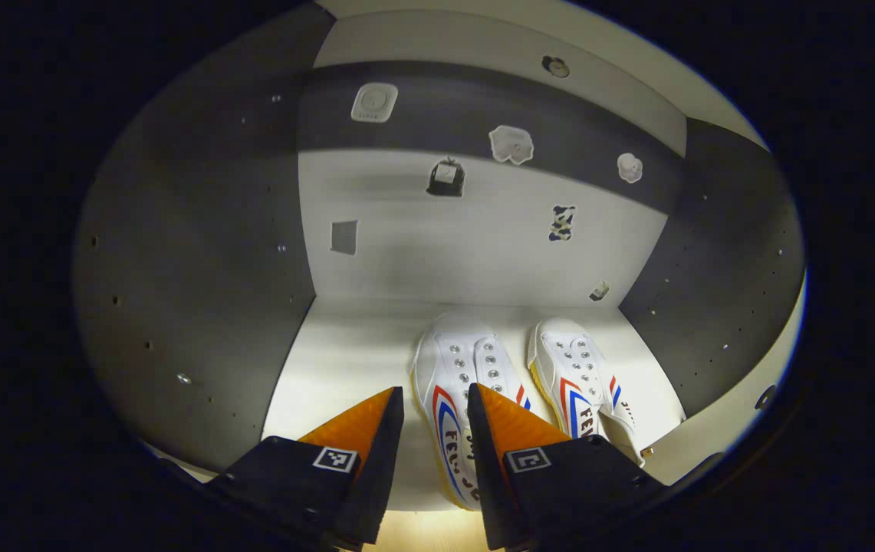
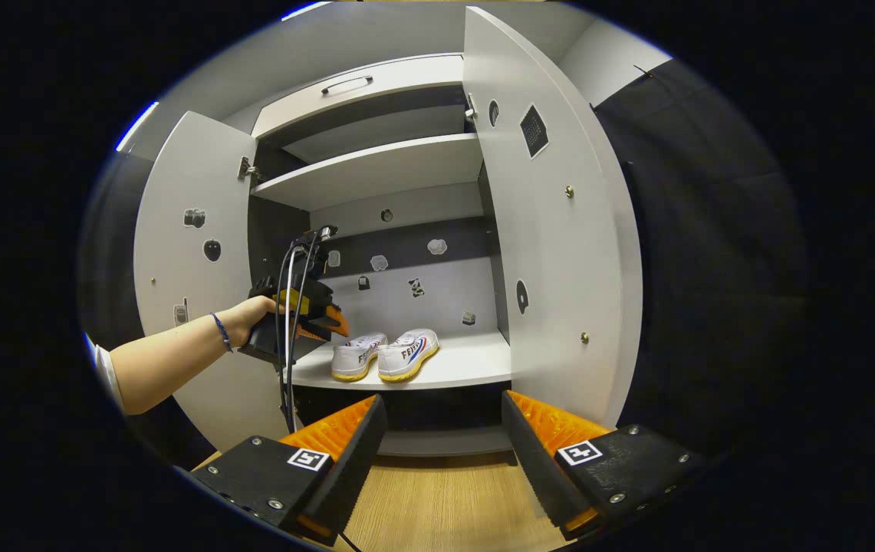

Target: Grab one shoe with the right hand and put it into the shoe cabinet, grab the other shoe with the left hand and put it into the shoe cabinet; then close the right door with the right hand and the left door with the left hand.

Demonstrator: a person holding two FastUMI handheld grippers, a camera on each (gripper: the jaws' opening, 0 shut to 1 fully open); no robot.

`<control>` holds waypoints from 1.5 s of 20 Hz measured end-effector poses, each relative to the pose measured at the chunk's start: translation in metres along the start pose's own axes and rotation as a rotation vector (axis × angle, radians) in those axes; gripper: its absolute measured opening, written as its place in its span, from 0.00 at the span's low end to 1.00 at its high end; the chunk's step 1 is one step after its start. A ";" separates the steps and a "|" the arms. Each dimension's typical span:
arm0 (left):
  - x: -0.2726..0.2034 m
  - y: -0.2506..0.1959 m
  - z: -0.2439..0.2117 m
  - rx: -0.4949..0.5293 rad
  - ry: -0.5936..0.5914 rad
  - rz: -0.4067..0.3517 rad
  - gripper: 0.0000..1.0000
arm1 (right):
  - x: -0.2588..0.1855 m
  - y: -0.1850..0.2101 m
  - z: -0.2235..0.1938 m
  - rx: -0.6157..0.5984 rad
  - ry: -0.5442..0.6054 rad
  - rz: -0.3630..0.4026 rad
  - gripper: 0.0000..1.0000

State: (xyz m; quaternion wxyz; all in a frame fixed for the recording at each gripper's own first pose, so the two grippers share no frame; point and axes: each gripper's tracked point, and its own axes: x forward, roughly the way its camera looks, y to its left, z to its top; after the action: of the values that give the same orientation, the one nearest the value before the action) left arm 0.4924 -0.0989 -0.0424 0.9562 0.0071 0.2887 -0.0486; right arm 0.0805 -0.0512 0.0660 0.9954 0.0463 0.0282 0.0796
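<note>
Left gripper [image 1: 435,402]: fingers spread, empty, over the left shoe [image 1: 458,399].
Right gripper [image 2: 443,418]: spread, empty.
Right gripper view: both doors [image 2: 560,230] open, shoes on the shelf [image 2: 475,360] near its front edge.

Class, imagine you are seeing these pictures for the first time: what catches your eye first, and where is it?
Two white shoes sit side by side on the cabinet's lower shelf, both doors wide open. A hand holds the left tool just before the shelf, open and empty. The right tool hangs back, open, over the wooden floor.
</note>
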 end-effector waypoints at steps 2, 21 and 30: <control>-0.020 -0.005 0.015 0.006 -0.055 -0.001 0.60 | -0.003 0.003 0.001 -0.002 -0.003 0.011 0.92; -0.284 -0.021 0.038 0.114 -0.508 0.080 0.95 | -0.062 -0.044 0.023 -0.072 -0.010 0.004 0.93; -0.340 -0.039 -0.004 0.111 -0.587 0.025 0.97 | -0.074 -0.147 0.031 -0.065 -0.008 -0.166 0.93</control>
State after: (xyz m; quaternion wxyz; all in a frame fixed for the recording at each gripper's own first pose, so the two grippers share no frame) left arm 0.2042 -0.1070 0.1425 0.9975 0.0484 -0.0032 -0.0523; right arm 0.0321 -0.2107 0.0862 0.9996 0.0119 0.0256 -0.0025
